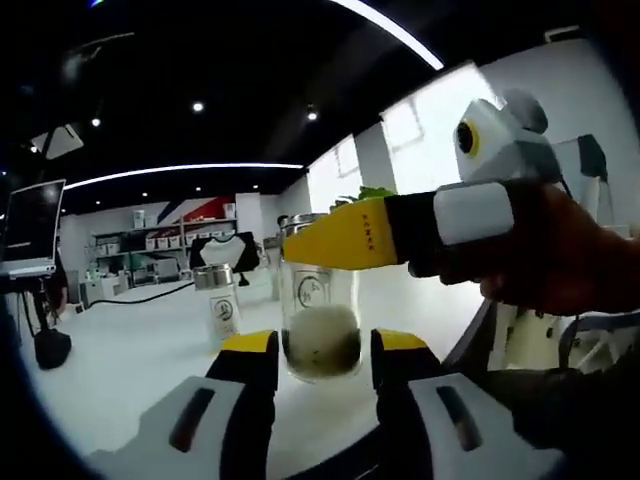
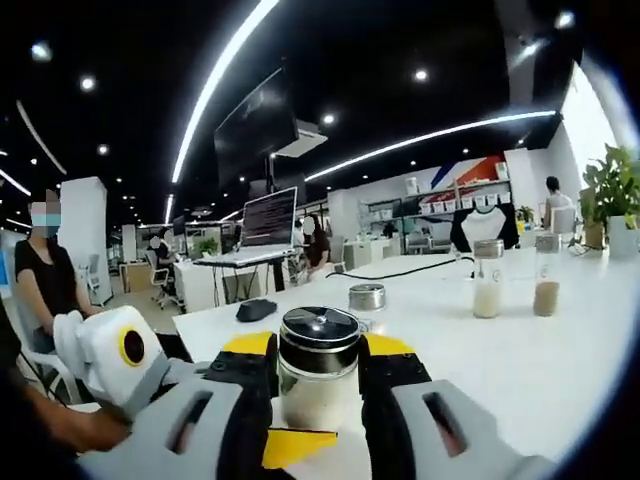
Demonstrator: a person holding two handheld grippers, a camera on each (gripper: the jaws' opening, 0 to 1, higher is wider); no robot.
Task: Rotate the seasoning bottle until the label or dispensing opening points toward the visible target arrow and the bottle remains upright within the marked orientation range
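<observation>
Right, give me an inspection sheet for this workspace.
Surface: white table, bare patches.
Job's things: glass seasoning bottle upright, dark lid; no arrow seen.
Clutter: two jars, small tin, mouse, laptop.
Grippers: right gripper jaws either side of the bottle; left gripper flanks its base.
Cables: black cable across the table.
Surroundings: office, shelves, plant, people.

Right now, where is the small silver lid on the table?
In the right gripper view, the small silver lid lies on the white table, just behind the seasoning bottle between the right gripper jaws, and right of a dark mouse.
</observation>
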